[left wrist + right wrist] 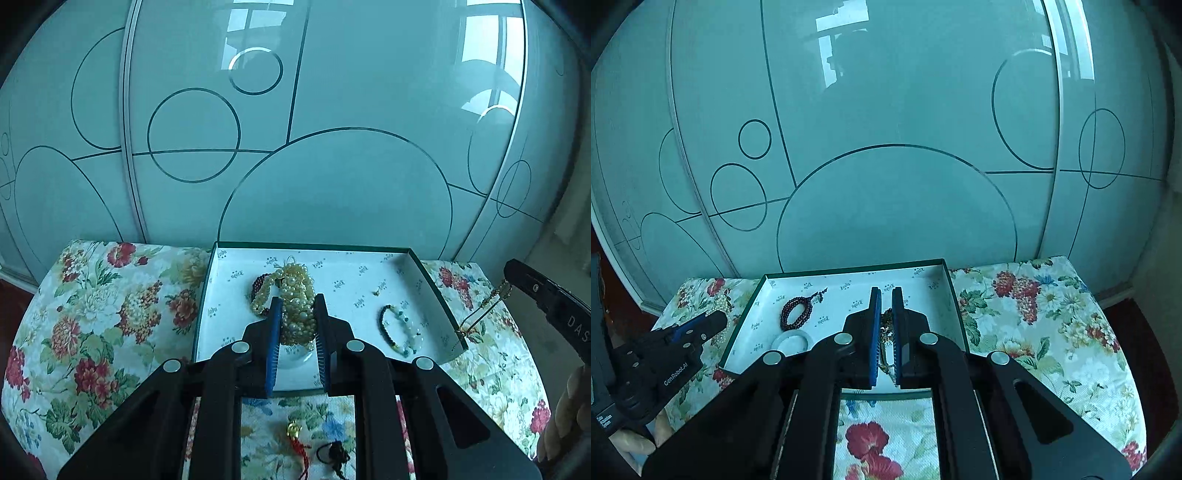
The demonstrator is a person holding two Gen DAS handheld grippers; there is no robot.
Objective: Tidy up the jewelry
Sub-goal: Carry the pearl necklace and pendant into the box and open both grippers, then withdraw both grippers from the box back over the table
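Observation:
A shallow green-edged box [428, 280] with white printed lining sits on a floral cloth. My left gripper [297, 301] is shut on a cream pearl bead strand [295, 314], held above the box's left half. My right gripper [885, 293] is shut on a thin gold chain [886, 332], held over the box [955, 306]; the chain also shows hanging from it in the left wrist view [480, 314]. In the box lie a dark red bead bracelet [796, 314], a white bangle [792, 341], a dark-and-pale bead bracelet [397, 328] and a small gold piece [376, 291].
A frosted glass wardrobe door [332, 110] with circle lines stands right behind the table. On the cloth in front of the box lie a gold charm on red cord [295, 435] and a black cord piece [334, 454]. The floral cloth [1034, 314] spreads to both sides of the box.

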